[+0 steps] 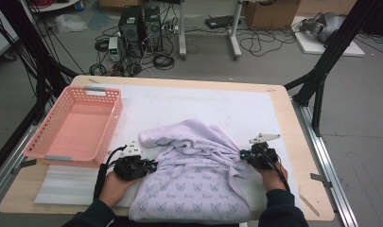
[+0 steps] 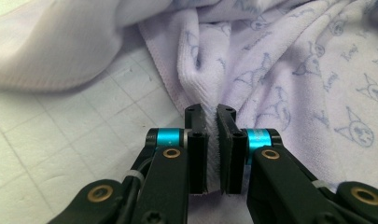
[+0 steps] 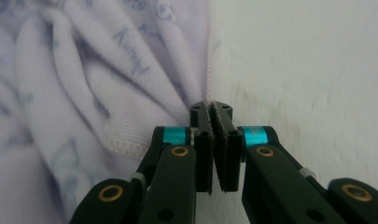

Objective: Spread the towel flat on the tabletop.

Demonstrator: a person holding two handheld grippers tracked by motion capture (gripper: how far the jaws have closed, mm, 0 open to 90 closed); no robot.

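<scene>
A pale lilac towel [image 1: 194, 175] printed with small blue cartoon faces lies rumpled on the white mat [image 1: 189, 101] at the table's near middle. My left gripper [image 1: 151, 166] is at the towel's left edge, shut on a fold of its hem [image 2: 213, 140]. At the towel's right edge my right gripper [image 1: 242, 155] is shut on a bunched bit of the stitched border [image 3: 212, 114]. Cloth fans out in pleats [image 3: 107, 84] from the right jaws. A person's hands hold both grippers from the near side.
An empty pink plastic basket [image 1: 75, 125] stands on the table's left side. A strip of white foam [image 1: 68, 187] lies in front of it. Black frame legs [image 1: 321, 71], computers and cables stand on the floor beyond the table.
</scene>
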